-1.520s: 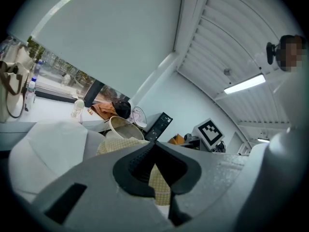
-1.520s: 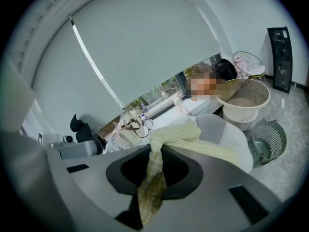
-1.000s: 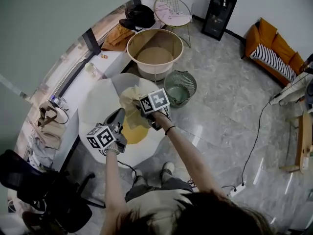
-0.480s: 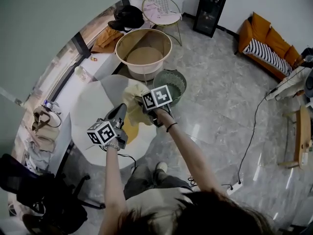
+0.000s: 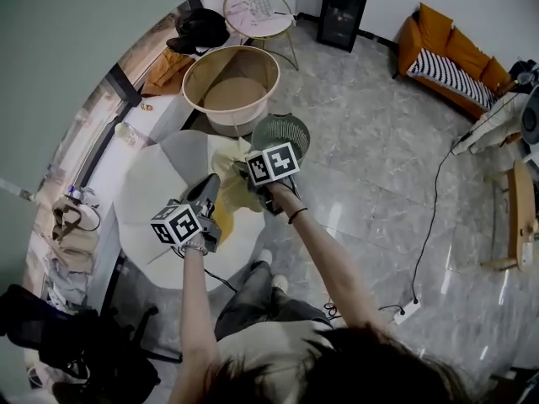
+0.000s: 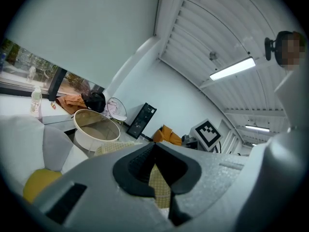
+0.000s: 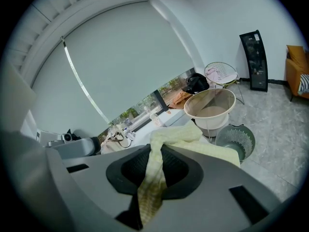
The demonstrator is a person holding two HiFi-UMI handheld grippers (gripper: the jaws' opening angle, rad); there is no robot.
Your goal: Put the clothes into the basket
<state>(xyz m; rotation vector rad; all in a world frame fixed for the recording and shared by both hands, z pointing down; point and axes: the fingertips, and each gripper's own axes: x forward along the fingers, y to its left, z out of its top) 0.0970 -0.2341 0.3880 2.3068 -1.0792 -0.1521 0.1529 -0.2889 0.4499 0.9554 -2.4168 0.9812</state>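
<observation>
Two narrow pinches hold the pale yellow cloth (image 7: 203,146) over the desk (image 5: 152,183): left gripper (image 6: 155,151) and right gripper (image 7: 150,149), fingers clamped on fabric. With the green basket (image 5: 282,129) at one o'clock, slack cloth could catch its rim and spill out.

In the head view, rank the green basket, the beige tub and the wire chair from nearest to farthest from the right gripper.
From the right gripper, shut on the cloth:
1. Green basket, on the floor just beyond.
2. Beige tub, farther back and left.
3. Wire chair, farthest, behind the tub.
</observation>
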